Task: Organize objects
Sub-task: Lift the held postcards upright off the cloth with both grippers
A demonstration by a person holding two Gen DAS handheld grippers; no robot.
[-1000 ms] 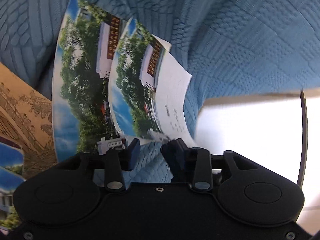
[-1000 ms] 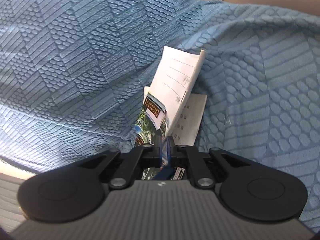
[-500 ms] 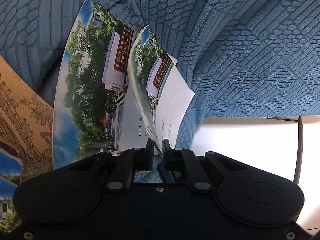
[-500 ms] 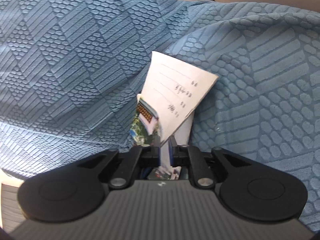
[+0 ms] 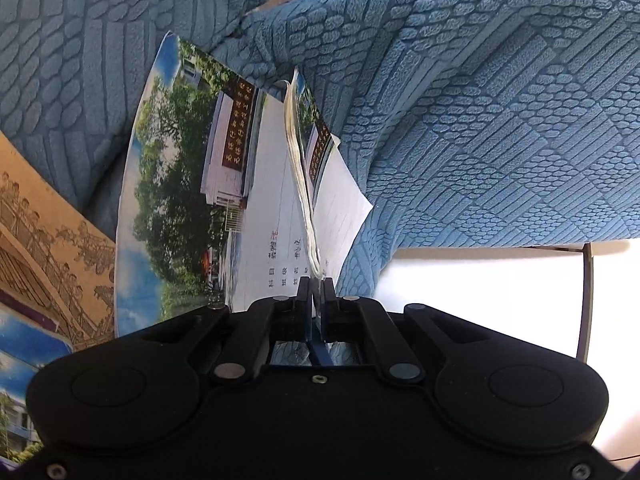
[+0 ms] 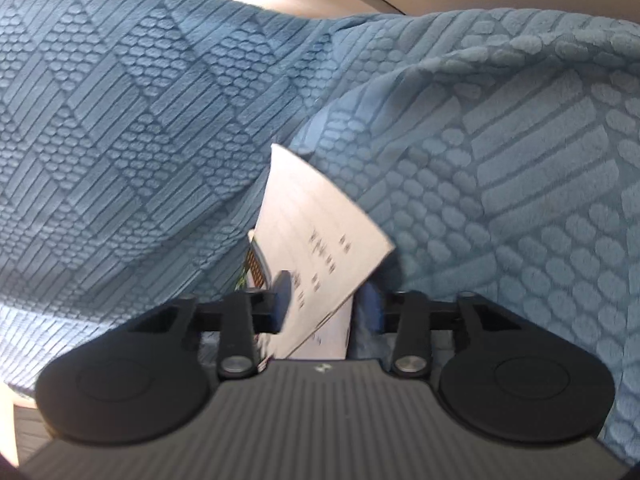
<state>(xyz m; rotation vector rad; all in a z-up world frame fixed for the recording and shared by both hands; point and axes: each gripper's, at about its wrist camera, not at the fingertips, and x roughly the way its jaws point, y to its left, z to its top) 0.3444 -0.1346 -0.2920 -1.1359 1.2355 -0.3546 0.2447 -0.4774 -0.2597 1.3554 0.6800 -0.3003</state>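
Since 1 s back: left gripper (image 5: 316, 284) went from jaws apart to fully pinched on the edge of a thin exercise booklet (image 5: 298, 160), which now stands on edge, seen end-on as a curved band of white page edges; right gripper (image 6: 326, 296) went from pinched on the booklet to jaws apart. L wrist view, left to right: tan booklet w/ line-drawn building cover (image 5: 44, 232) at far left, partly overlapped at the bottom corner by a blue-sky photo cover (image 5: 24, 360); next a flat booklet w/ photo cover (trees, white bldg, red sign) (image 5: 176, 184) lying on the blue textured blanket (image 5: 480, 120); its right part shows a white label area w/ printed and handwritten fields. Held booklet rises from the left fingertips, just right of the flat one's label area, cover photo facing right, a white lined page spreading out behind it toward the blanket. Bright white surface (image 5: 480, 300) w/ a dark thin frame edge at lower right. R wrist view: blanket fills the frame, folded into a hump at right; lined white back cover (image 6: 320, 248) tilts up between the right fingers (image 6: 282, 292), pads not pressing it, jaws closing at a moderate gap, image motion-blurred. Sliver of the photo cover shows left of the white sheet. Cannot tell whether the sheet touches either pad.
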